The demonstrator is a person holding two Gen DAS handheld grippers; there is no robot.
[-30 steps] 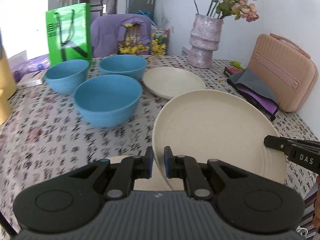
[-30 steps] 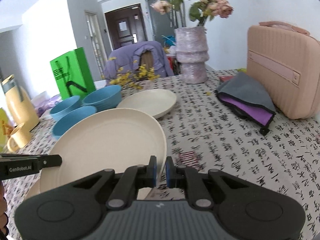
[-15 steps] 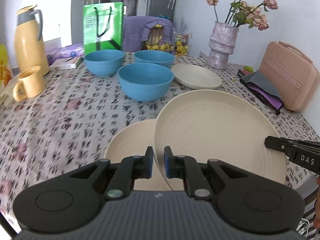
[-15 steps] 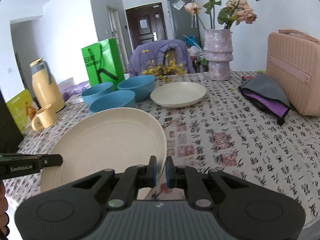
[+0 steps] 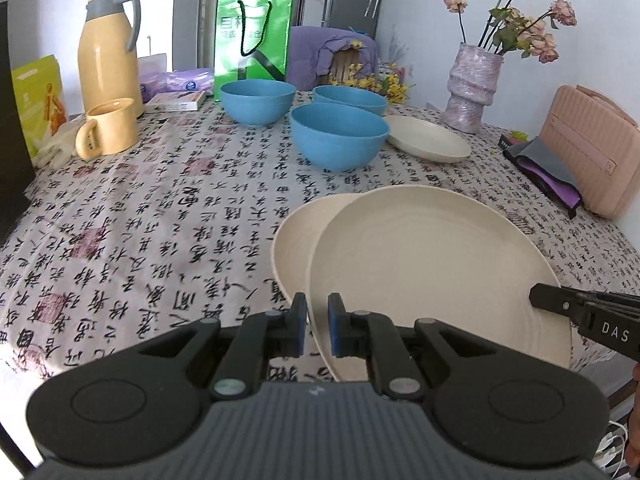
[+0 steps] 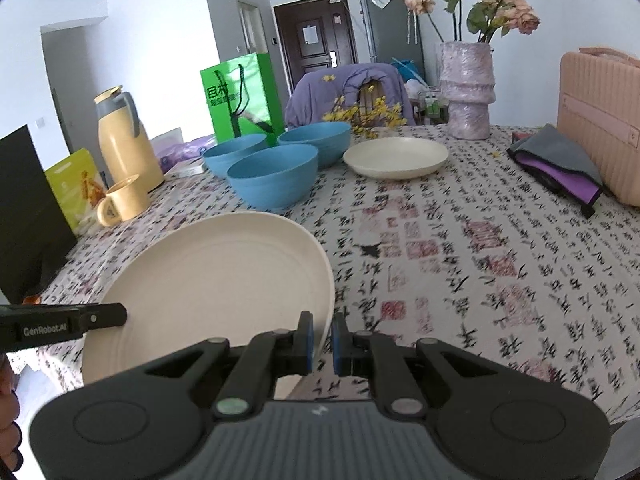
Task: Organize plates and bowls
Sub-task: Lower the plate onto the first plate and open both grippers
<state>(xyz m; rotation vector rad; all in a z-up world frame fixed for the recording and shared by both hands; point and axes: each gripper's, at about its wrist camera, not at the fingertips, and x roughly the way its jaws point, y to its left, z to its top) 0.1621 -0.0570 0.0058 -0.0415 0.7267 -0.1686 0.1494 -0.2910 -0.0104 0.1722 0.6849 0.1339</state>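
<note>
Fingers of the left gripper [image 5: 317, 330] are clenched on the near-left rim of a cream plate [image 5: 432, 276], and those of the right gripper [image 6: 321, 340] are clenched on the opposite rim of the same plate [image 6: 212, 292], so the plate is carried between both hands above the near edge of the surface [image 5: 160, 216]

A second cream plate [image 5: 298, 240] is seen lying on the surface, partly under the carried one and offset to its left. A third plate [image 5: 428, 142] and three blue bowls [image 5: 339, 136] are set well apart at the far side

The step in hand is judged to be stacking: the carried plate is being brought over the lower one. For the next move, it needs to be shifted left until the rims line up, levelled, lowered until it seats, and only then released by both sets of fingers

Being round, the plate has no long axis; its hollow face is turned upward and it is held tilted, the far edge raised and the near edge low
</note>
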